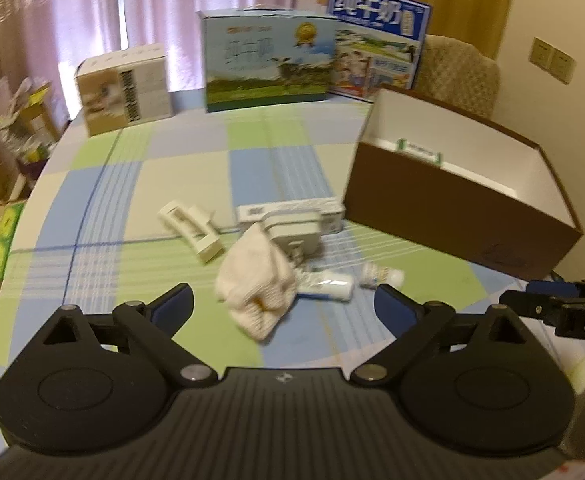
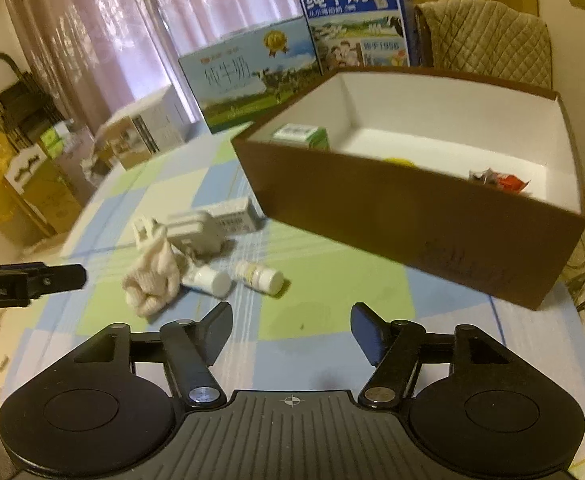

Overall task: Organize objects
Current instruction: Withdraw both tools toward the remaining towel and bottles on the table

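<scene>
Both grippers, left [image 1: 284, 304] and right [image 2: 291, 326], hang spread wide and empty. The cloth [image 1: 258, 280] lies mid-table, touching a charger [image 1: 292, 232] and bottle [image 1: 326, 284] (box [image 2: 412, 216] sits toward the far right edge). Grabbing the cloth might drag or roll those neighbours.

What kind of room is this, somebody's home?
Most likely a home dining room: a round table with a checked cloth, pink curtains at the window, a quilted chair, and milk cartons stacked at the back.

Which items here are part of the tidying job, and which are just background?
Job: brown box, white cloth, two small bottles, grey adapter, long white carton, white clip.
Background: milk cartons, beige box, chair, curtains.
</scene>
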### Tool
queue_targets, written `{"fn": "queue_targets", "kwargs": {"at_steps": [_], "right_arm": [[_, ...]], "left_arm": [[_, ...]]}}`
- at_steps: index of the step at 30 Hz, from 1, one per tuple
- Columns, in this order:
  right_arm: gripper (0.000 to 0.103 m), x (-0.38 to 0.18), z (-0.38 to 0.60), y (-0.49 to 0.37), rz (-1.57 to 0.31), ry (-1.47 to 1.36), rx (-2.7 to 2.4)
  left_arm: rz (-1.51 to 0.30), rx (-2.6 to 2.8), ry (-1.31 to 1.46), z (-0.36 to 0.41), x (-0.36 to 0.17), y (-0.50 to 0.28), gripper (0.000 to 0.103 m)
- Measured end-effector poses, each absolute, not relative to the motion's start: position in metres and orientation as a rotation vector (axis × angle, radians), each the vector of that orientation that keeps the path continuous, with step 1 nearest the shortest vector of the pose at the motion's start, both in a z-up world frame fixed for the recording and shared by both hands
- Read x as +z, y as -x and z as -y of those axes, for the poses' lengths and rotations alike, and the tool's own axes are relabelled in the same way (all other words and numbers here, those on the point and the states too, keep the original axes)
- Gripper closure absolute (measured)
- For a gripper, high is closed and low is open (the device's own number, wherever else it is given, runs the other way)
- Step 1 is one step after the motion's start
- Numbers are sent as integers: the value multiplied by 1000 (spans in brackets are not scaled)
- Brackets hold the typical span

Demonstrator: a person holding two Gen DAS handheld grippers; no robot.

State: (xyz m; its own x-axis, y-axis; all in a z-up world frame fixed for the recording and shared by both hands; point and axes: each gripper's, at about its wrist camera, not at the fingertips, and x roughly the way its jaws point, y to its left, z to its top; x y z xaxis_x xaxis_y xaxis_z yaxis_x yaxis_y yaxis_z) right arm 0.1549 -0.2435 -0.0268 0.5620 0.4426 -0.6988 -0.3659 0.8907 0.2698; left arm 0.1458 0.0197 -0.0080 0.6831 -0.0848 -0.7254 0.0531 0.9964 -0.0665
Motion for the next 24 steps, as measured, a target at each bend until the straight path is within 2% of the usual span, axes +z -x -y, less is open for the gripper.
{"fn": "queue_targets", "kwargs": {"at_steps": [13,24], "right_arm": [[39,-68,206,-161,-886,-2,514],[39,-83,184,-193,-856,38,505]], "left_arm": [[-887,23,147,-43,-64,-136,8],[-891,9,92,-38,-81,-159,12]]}}
